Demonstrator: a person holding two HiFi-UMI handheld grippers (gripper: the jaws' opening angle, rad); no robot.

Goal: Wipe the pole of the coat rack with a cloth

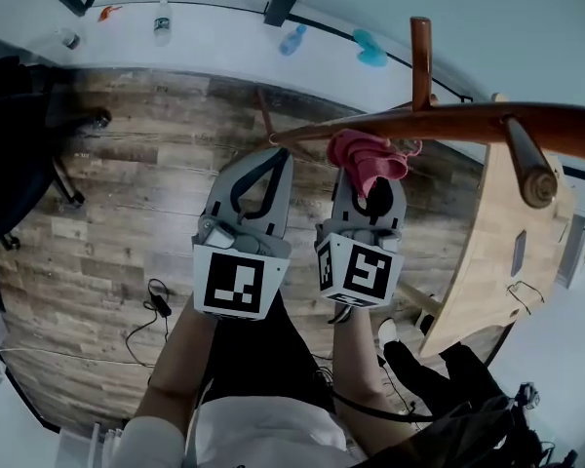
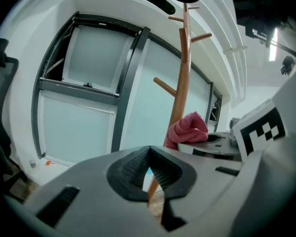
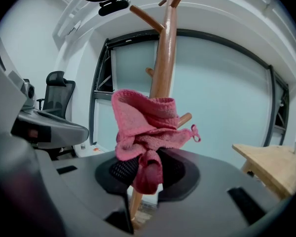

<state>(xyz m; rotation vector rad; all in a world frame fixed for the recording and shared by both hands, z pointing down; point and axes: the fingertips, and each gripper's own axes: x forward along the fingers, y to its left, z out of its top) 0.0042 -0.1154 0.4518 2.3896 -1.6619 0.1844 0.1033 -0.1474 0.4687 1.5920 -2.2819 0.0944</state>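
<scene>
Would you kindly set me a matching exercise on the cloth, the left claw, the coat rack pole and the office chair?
Things:
1. pink terry cloth
2. left claw
3. brown wooden coat rack pole
4. black office chair

States or places:
A. shut, nothing in it
B. upright, behind the cloth
C. pinched in the right claw
D. left of the dark window frame

Pairs: 1-C, 2-A, 3-B, 4-D

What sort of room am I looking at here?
Most likely an office: a black swivel chair, a wooden desk, a coat rack and tall glazed windows over a wood-plank floor.
</scene>
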